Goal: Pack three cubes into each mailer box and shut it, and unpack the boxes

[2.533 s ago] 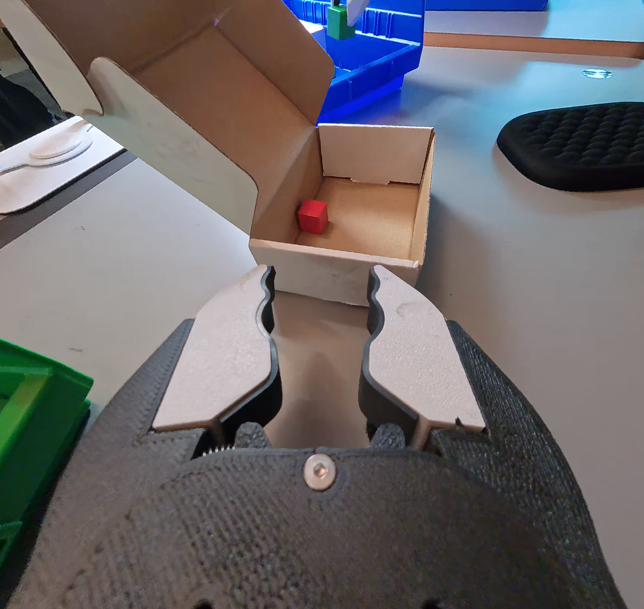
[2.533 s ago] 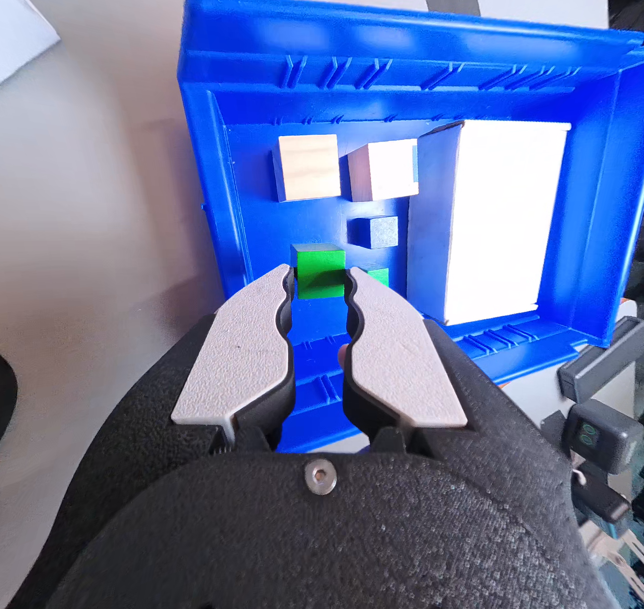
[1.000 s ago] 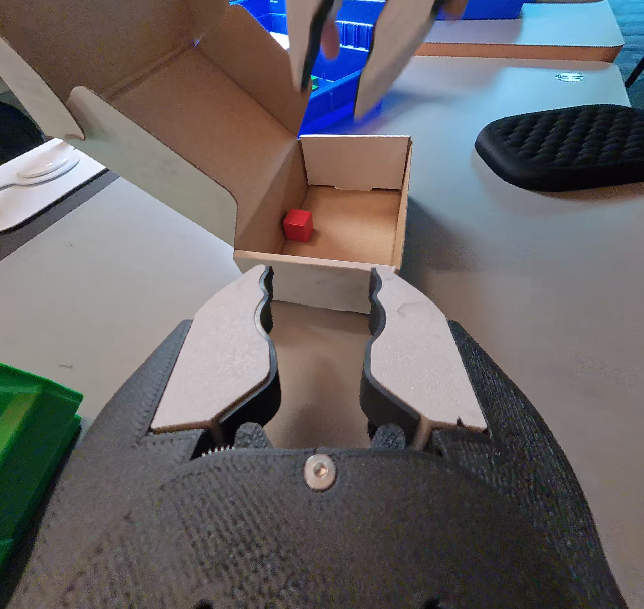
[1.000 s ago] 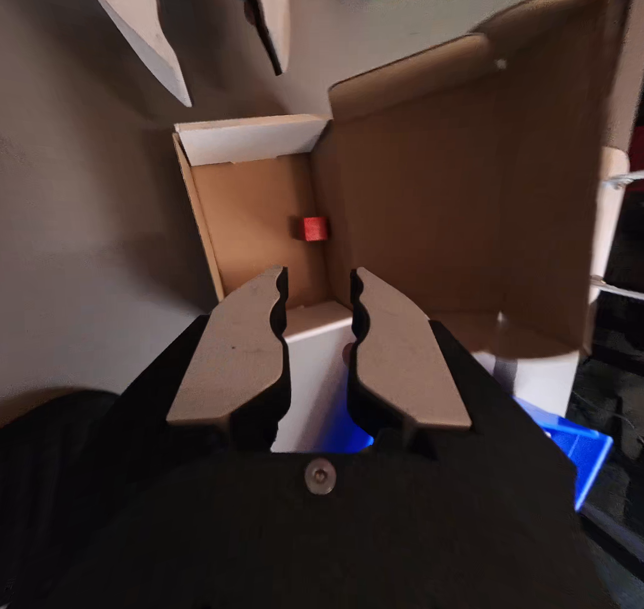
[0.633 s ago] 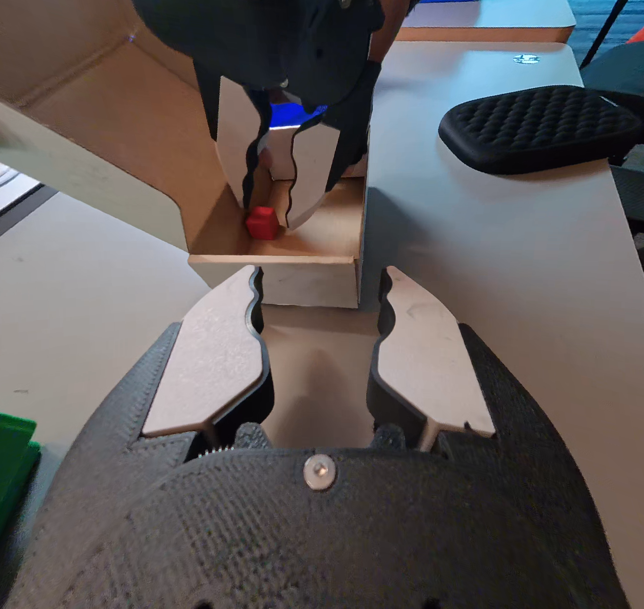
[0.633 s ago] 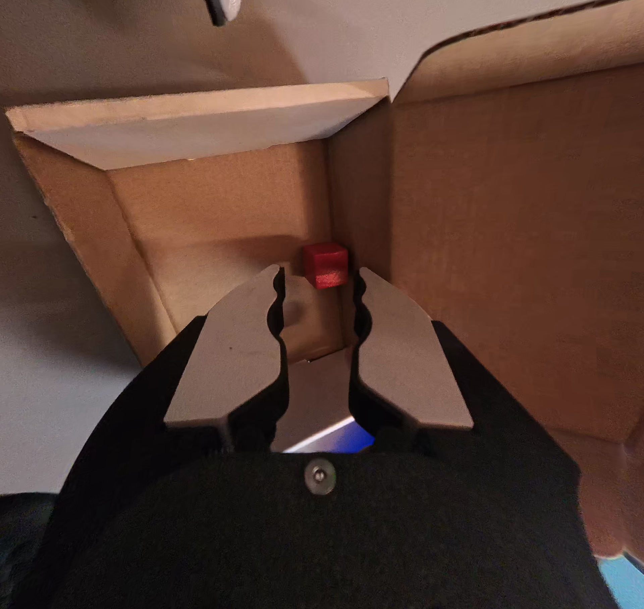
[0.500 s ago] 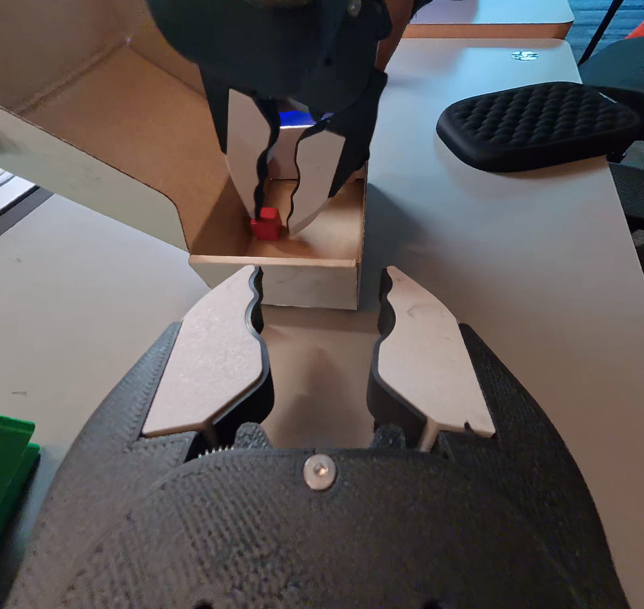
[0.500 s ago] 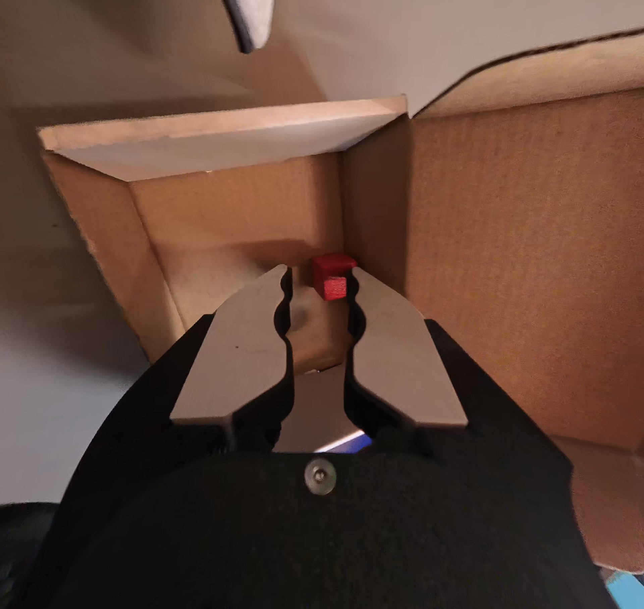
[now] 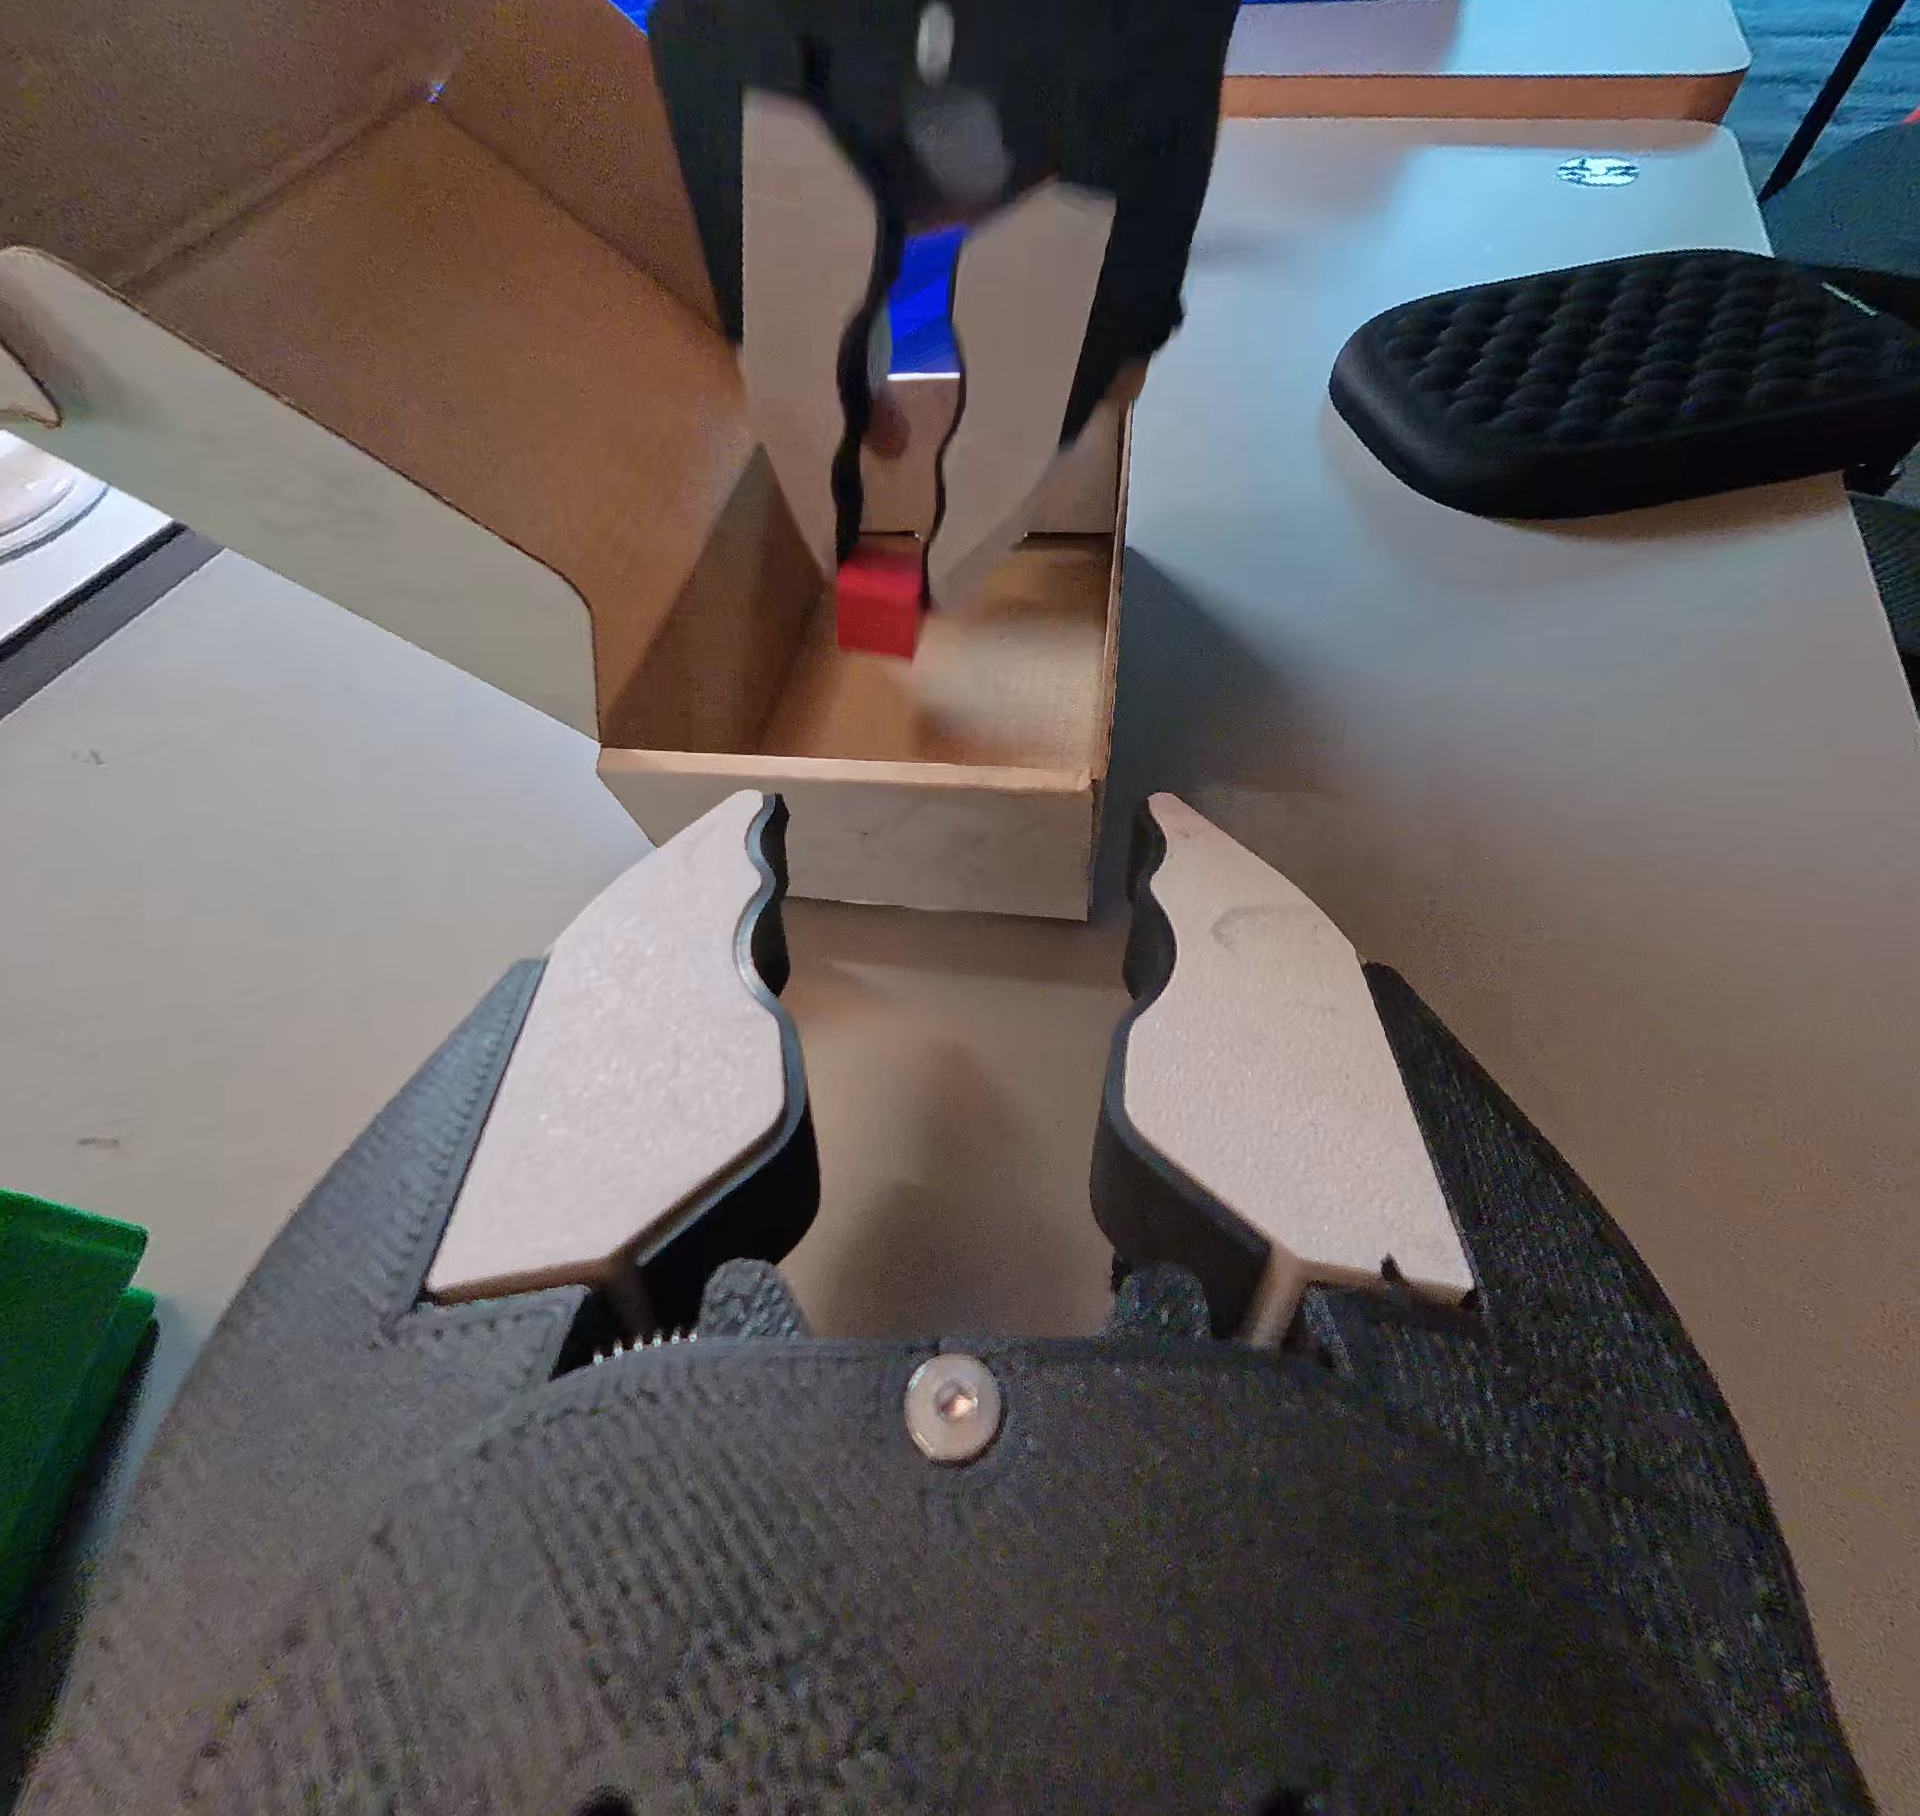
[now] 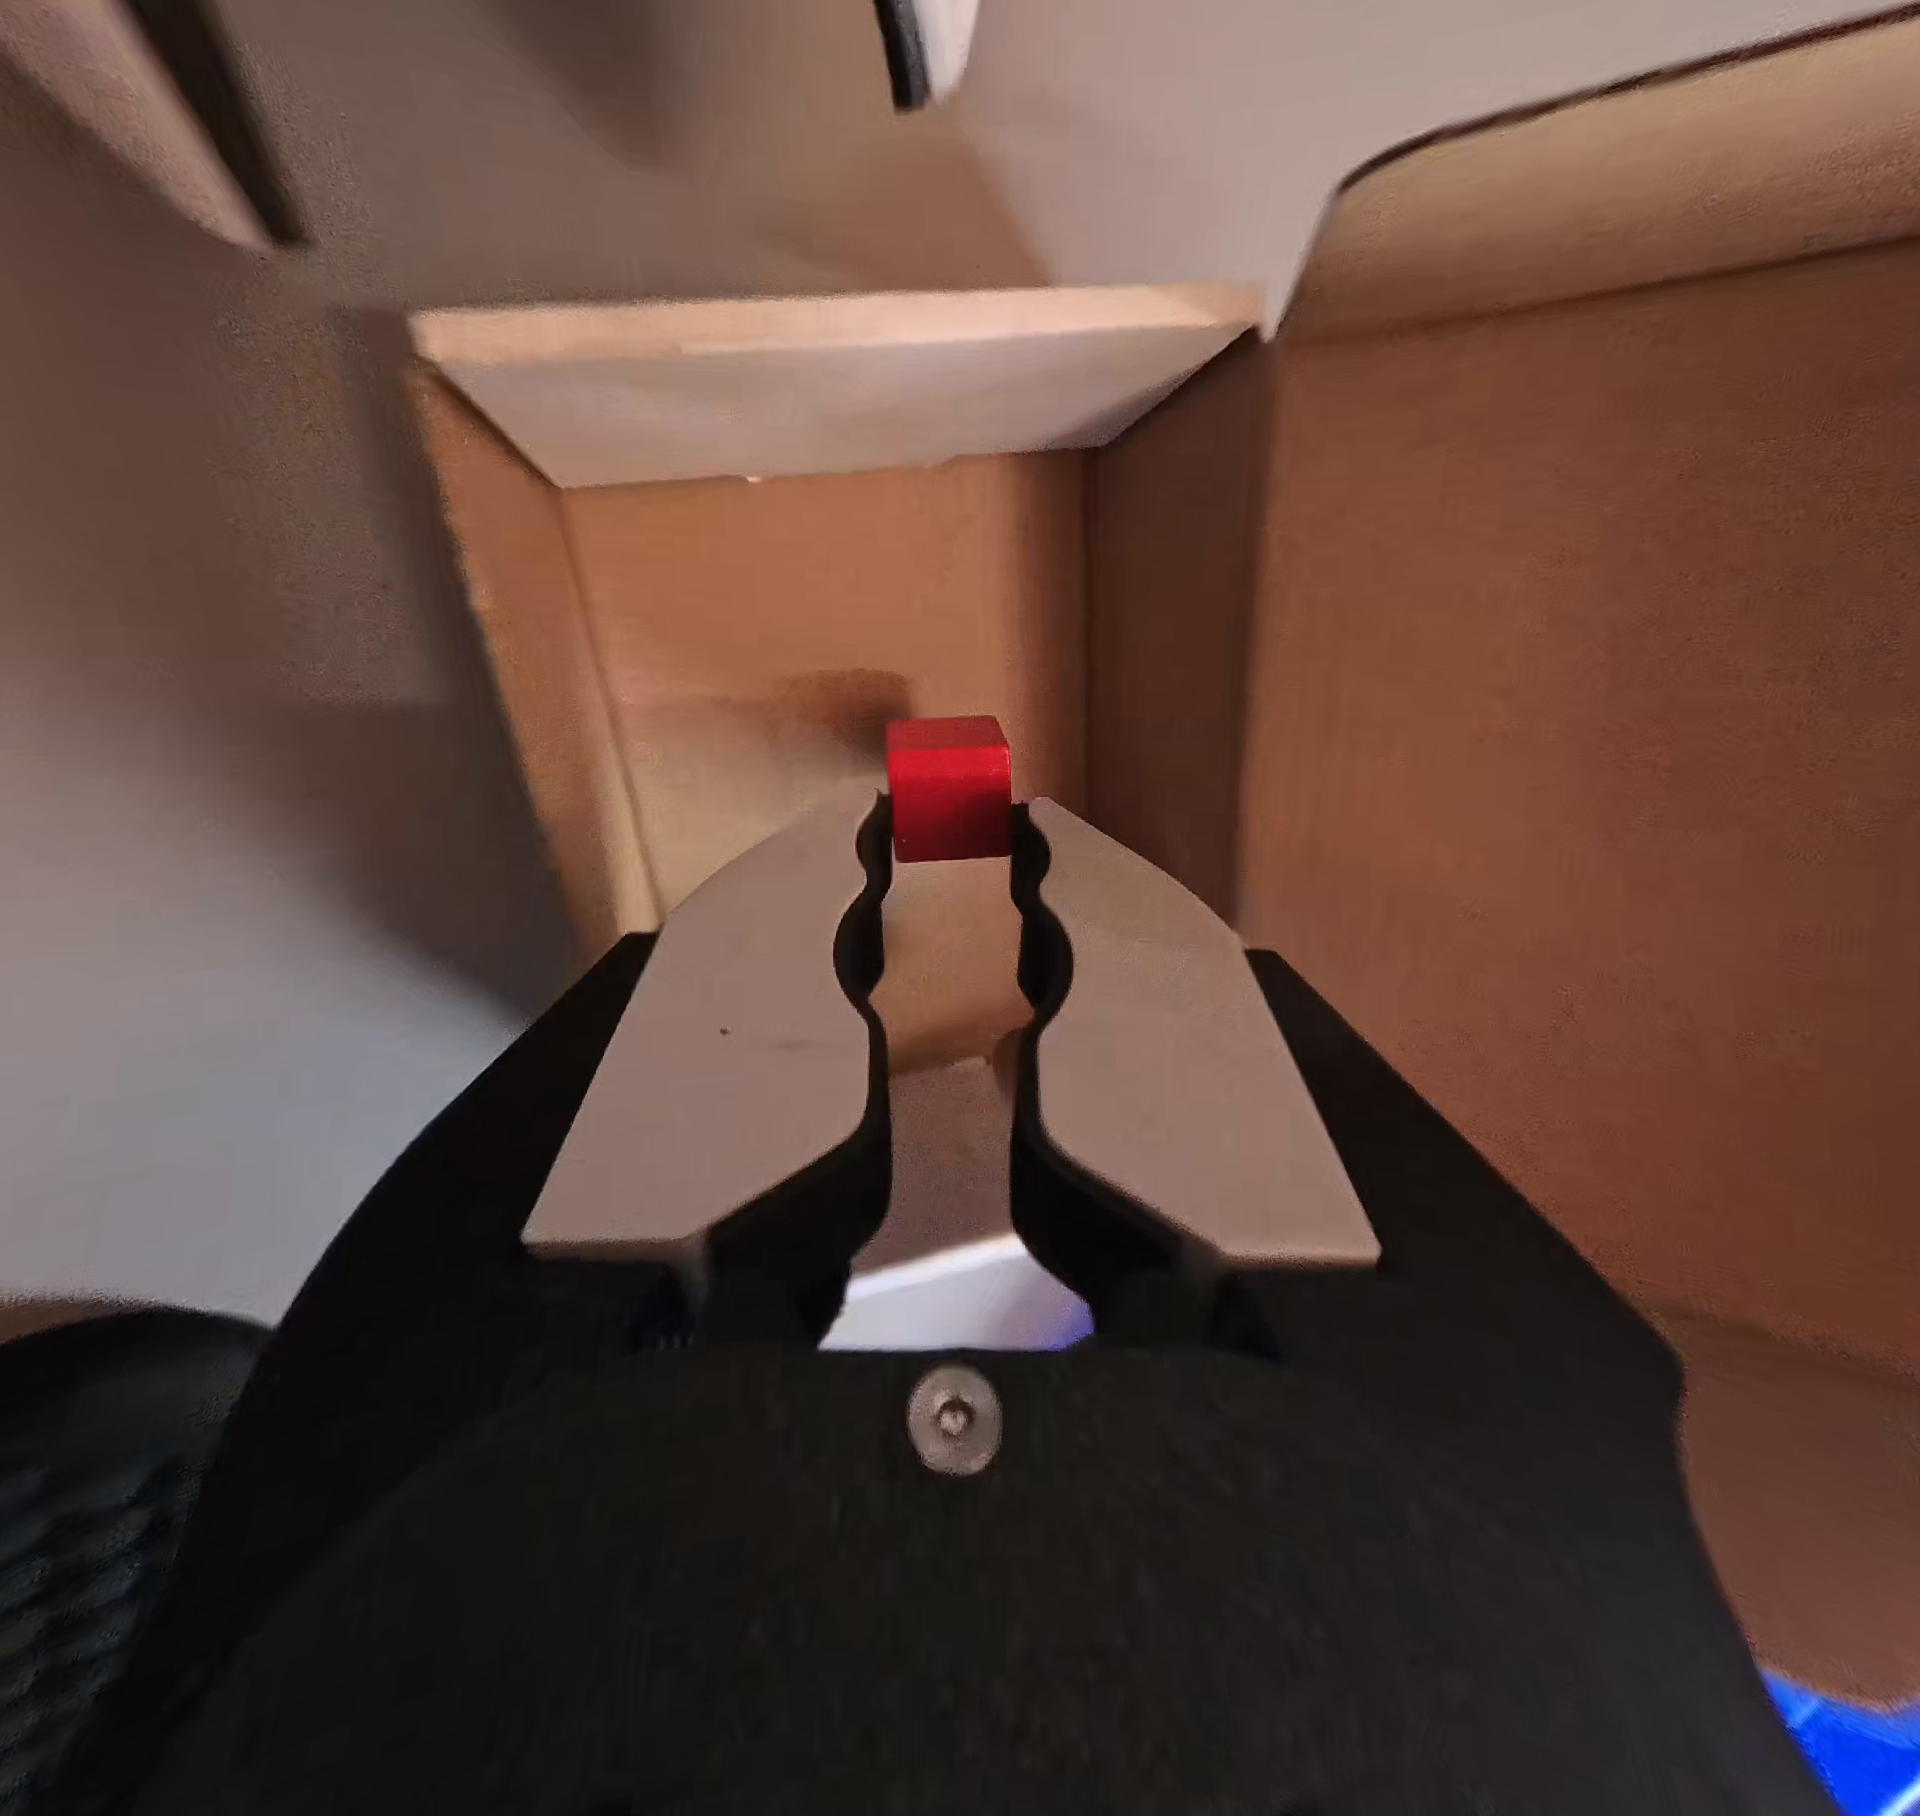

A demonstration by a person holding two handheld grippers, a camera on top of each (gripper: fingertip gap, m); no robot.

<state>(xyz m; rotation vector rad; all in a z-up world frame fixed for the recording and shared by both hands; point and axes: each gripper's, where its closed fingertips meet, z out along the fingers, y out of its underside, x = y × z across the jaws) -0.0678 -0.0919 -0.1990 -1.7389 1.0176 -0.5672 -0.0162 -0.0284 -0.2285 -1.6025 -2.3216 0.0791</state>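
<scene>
A second ago the right claw (image 10: 951,816) came over the box (image 9: 847,821) with nothing between its fingers, the green cube it held earlier left behind; half a second ago it was dropping onto the red cube (image 10: 948,787) on the box floor. Now that cube sits between its fingertips and, in the left wrist view, appears lifted off the floor. I judge this to be unpacking: the one cube in the box is coming out.

The right claw is closed to the cube's width, clamped on its two side faces at the very tips, a shallow hold. The open lid (image 10: 1558,727) stands just right of it.

The left claw (image 9: 956,810) is spread wide and holds nothing; the box's near wall is right at its tips, though I cannot tell whether they touch.
</scene>
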